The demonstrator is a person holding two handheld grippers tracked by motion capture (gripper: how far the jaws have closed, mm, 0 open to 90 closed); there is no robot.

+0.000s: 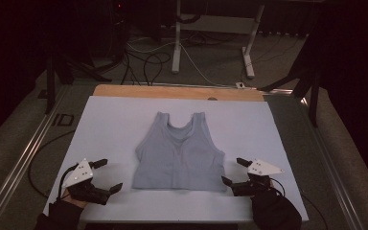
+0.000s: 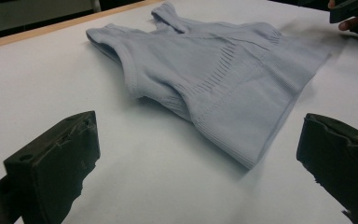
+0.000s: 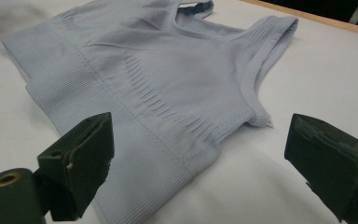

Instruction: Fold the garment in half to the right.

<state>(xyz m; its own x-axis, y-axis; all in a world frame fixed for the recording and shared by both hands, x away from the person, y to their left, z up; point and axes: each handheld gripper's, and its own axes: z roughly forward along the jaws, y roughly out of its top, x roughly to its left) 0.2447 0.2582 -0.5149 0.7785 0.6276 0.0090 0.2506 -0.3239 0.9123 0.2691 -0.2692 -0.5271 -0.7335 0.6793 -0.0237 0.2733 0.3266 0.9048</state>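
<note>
Two grippers rest wide open and empty near the front edge of the tabletop, one at each bottom corner of a pale blue tank top. The left gripper sits just beside the garment's left hem corner, the right gripper just beside its right. The top lies flat at the middle of the white surface, straps toward the far wooden edge.
</note>
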